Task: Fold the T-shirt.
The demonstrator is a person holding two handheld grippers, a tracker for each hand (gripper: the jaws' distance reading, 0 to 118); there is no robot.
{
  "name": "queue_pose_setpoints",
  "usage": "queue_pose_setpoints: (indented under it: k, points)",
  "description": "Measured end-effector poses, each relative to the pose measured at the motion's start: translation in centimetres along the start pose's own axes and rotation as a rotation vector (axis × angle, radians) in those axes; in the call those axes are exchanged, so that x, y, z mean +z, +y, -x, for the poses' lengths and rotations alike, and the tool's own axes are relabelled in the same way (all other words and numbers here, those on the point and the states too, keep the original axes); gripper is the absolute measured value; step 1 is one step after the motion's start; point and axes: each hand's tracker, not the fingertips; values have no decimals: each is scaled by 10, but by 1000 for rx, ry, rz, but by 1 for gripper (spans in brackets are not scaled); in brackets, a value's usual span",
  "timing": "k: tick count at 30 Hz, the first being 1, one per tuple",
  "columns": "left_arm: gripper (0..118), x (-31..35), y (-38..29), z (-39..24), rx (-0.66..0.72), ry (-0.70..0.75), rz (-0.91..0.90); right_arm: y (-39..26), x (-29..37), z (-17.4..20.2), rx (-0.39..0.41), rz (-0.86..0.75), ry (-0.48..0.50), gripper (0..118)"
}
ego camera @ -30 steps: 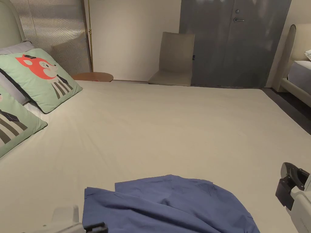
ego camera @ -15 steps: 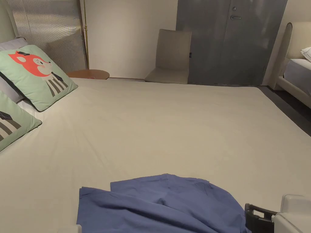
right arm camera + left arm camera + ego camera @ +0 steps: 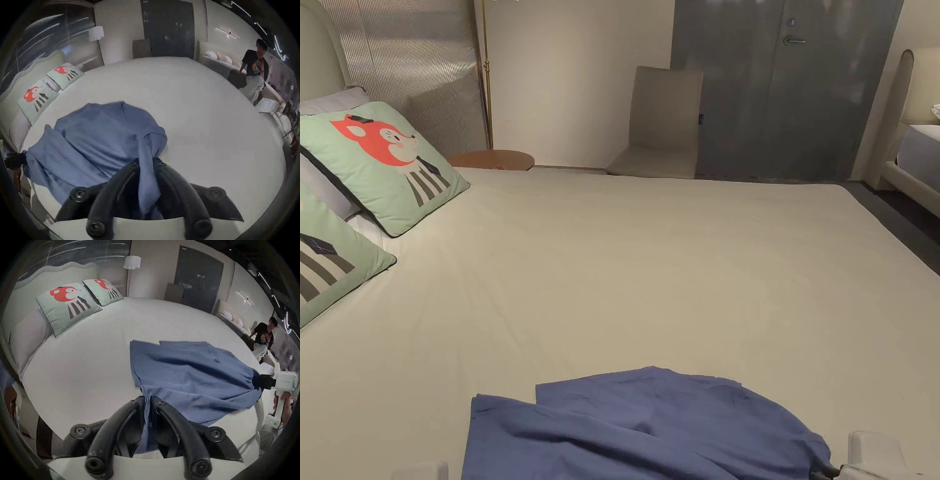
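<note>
While the crumpled blue cotton T-shirt (image 3: pixel 191 374) lay at the near edge of the wide cream bed (image 3: pixel 675 262), the left gripper (image 3: pixel 147 400) and right gripper (image 3: pixel 146 162) each pinched its hem; judging by that, folding had barely begun.

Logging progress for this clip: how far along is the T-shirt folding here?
Early stage. Done: the crumpled blue cotton T-shirt is on the beige bed sheet and both corners are gripped. In hand: the left tool and right tool each pinch an edge, fabric stretched between them. Left: flattening it out and every fold; no neat fold is visible.
</note>
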Motion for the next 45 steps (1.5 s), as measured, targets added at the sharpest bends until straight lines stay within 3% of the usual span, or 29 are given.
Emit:
queue_pose_setpoints:
  k: [4, 10, 15, 21, 24, 35, 41, 45]
  points:
    - [3, 33, 26, -2, 39, -86, -103, 27, 47, -5, -59, -135, 93, 11]
    - [3, 78, 91, -17, -6, -147, -308, 83, 121, 15, -44, -327, 143, 11]
    - [3, 100, 161, -20, -7, -161, -460, 135, 166, 22, -69, -463, 161, 11]
    - [3, 110, 245, -36, 4, -202, -546, 203, 193, 27, -76, -568, 110, 11]
    - [3, 104, 284, -52, 13, -188, -603, 236, 191, 28, -58, -611, 61, 11]
    - [3, 40, 368, -91, 47, -162, -673, 317, 126, 5, -143, -643, 33, 11]
    - [3, 4, 359, -94, 64, -149, -634, 307, 83, -3, -165, -609, -2, 11]
    - [3, -12, 331, -90, 35, -126, -564, 274, 62, -4, -117, -517, -24, 11]
